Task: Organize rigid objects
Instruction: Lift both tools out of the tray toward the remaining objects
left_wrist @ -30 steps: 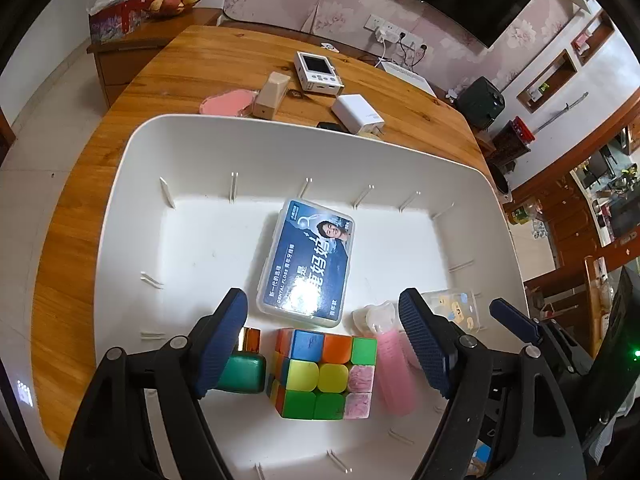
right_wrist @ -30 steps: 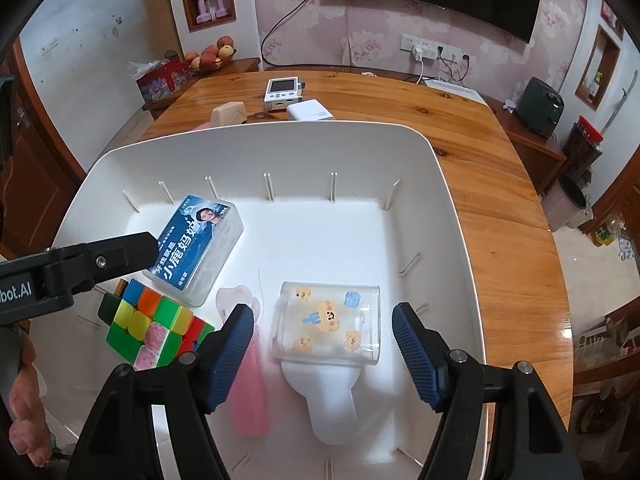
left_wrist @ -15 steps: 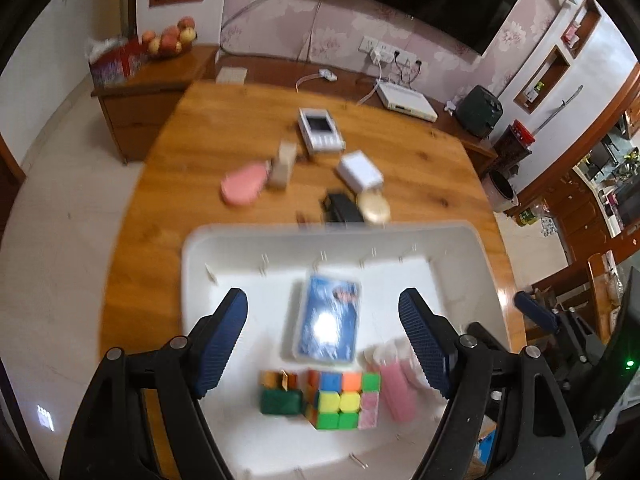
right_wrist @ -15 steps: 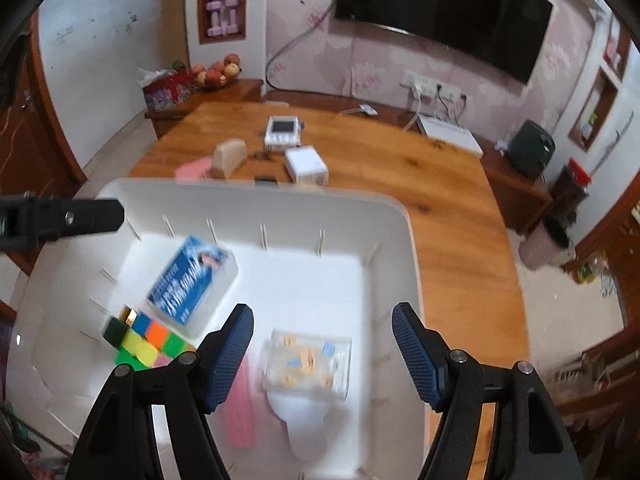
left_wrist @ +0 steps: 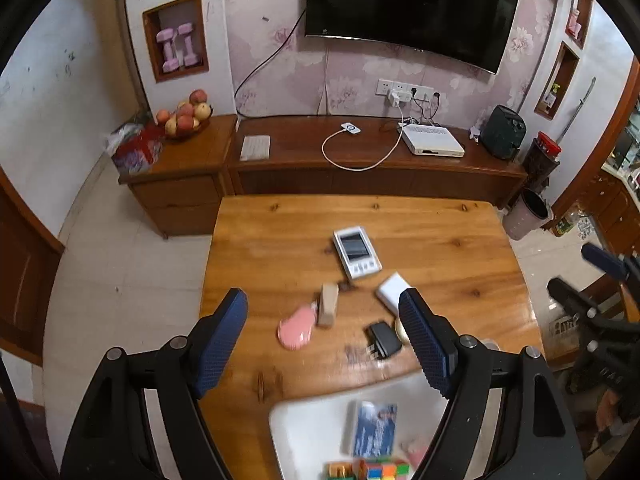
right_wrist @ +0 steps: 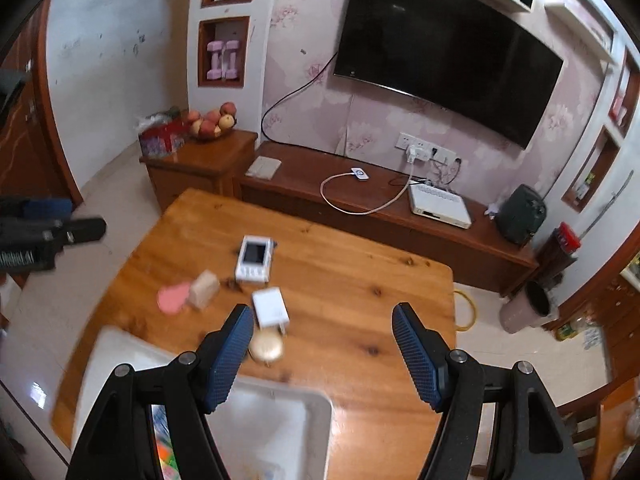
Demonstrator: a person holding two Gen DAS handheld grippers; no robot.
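Now both grippers, left (left_wrist: 323, 340) and right (right_wrist: 322, 354), have empty, open jaws. On the counter (left_wrist: 440, 232) lies the plug (left_wrist: 382, 340), light, stiff and smooth: grasp its flat sides.

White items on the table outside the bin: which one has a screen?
The white device farthest from the bin; the white charger block nearer it is plain.

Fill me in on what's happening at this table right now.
A person holds a gripper in each hand above the wooden table. The left gripper and right gripper are both open and empty. The white bin already holds a blue box and a colour cube. A white device, a pink item, a white charger and a black plug lie on the table outside the bin.
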